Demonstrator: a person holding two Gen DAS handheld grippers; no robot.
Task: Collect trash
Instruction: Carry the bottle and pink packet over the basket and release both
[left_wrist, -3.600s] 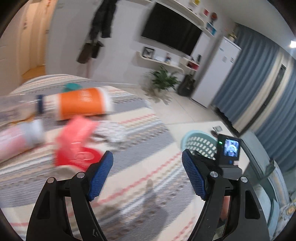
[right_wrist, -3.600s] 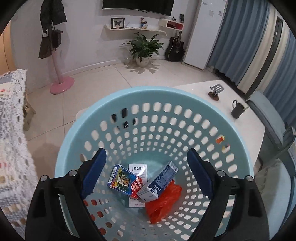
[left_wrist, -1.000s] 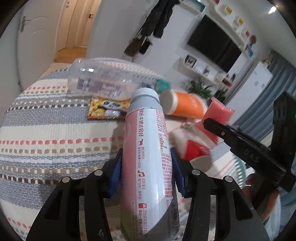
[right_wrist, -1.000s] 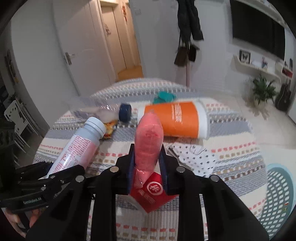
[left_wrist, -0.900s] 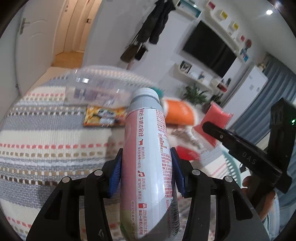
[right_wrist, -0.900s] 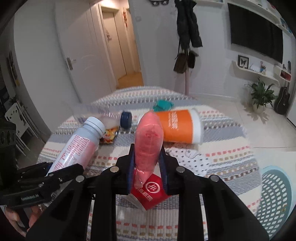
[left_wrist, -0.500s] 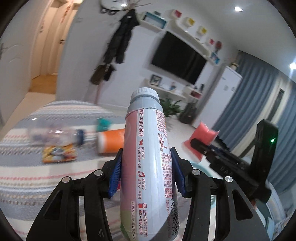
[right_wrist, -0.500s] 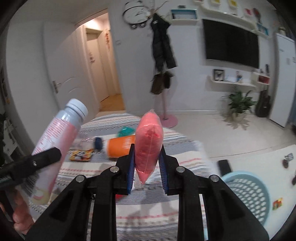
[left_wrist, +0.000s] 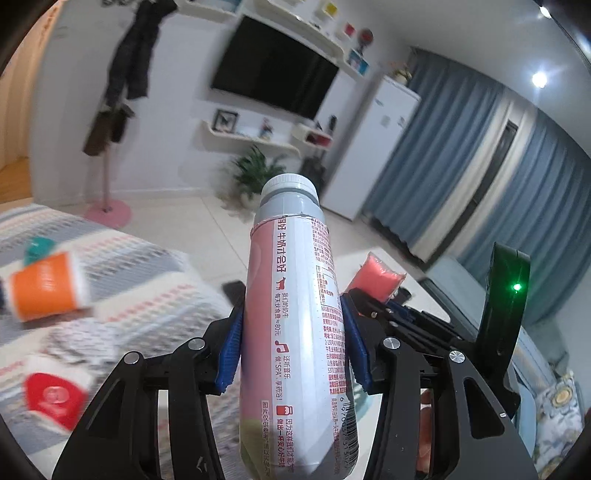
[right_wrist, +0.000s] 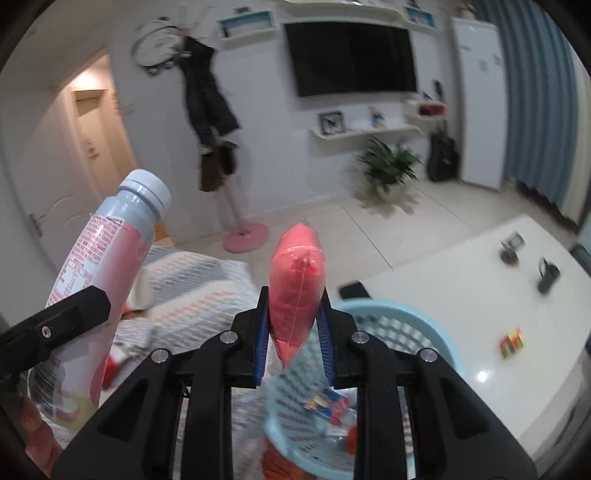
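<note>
White walls, wall-mounted television (right_wrist: 351, 55), blue curtains (left_wrist: 461, 166), pale tiled floor (right_wrist: 314, 221), potted plant (right_wrist: 388, 162)

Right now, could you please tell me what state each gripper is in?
Left gripper: closed on the pink milk bottle.
Right gripper: closed on the pink pouch, above the blue basket.

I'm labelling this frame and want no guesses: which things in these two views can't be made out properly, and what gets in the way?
- Light blue perforated plastic basket, right wrist view: largely covered by the right hand-held gripper; its contents are mostly hidden.
- Pink-labelled plastic bottle with grey cap, left wrist view: base cut off by the bottom edge.
- Orange-and-white cylindrical container, left wrist view: motion blur makes its print unreadable.
- Small multicoloured object on the white table: too small to identify.
</note>
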